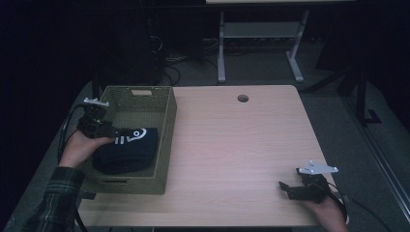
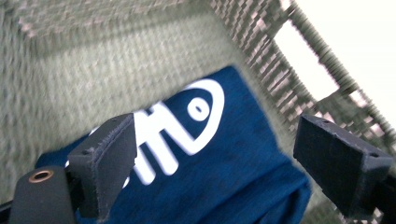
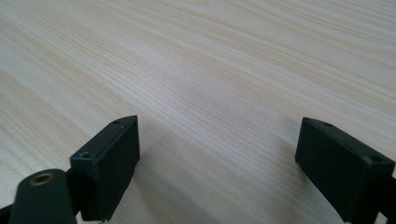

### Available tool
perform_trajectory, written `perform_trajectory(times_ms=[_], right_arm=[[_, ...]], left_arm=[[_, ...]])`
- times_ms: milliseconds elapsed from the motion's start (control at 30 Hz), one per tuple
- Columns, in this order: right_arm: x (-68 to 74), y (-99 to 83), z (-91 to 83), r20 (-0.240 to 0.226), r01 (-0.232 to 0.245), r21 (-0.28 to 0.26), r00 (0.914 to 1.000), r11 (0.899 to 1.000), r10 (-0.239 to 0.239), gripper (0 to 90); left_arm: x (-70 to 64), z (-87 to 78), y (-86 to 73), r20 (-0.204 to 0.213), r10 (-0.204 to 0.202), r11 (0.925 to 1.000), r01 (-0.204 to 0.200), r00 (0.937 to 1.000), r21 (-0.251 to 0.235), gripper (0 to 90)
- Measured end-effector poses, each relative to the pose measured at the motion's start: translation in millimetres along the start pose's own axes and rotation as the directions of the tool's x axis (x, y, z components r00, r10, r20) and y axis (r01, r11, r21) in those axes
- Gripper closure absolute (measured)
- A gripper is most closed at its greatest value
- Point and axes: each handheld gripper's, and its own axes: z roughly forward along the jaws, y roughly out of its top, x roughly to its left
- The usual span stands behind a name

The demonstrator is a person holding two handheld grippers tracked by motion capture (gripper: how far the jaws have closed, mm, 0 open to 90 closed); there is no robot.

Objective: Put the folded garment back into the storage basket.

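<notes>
At the left edge of the tabletop [image 1: 232, 145], a folded navy cloth with a white print [image 1: 128, 150] lies inside the green woven basket [image 1: 167, 116], toward its near end. The left tool [image 1: 116, 131] hangs just over the cloth with its jaws spread wide, gripping nothing. Well apart, at the near right corner, the right tool [image 1: 285, 187] sits low over bare wood, jaws likewise wide and empty.

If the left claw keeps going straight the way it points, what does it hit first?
Most likely the folded navy cloth in the basket; the open left claw hangs right over it, though depth is unclear.
</notes>
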Motion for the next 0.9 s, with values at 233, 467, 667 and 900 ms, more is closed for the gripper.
perform_trajectory(times_ms=[233,467,667,900], right_arm=[[0.0,0.0,0.0,0.000,0.000,0.000,1.0000,1.000,0.000,13.4],[-0.3,0.0,0.1,0.001,0.005,-0.003,1.0000,1.000,-0.005,13.4],[-0.5,0.0,0.1,0.001,0.007,-0.003,1.0000,1.000,-0.007,13.4],[-0.4,0.0,0.2,0.001,0.006,-0.004,1.0000,1.000,-0.006,13.4]], left_arm=[[-25.6,8.0,10.6,0.035,0.048,0.9985,-0.047,0.9982,-0.027,13.1],[-51.6,15.8,17.1,0.084,0.080,0.9950,-0.075,0.9932,-0.066,13.4],[-71.7,22.1,22.0,0.114,0.104,0.9904,-0.093,0.9880,-0.102,13.8],[-99.3,30.6,29.3,0.158,0.144,0.9844,-0.125,0.9769,-0.124,14.0]])
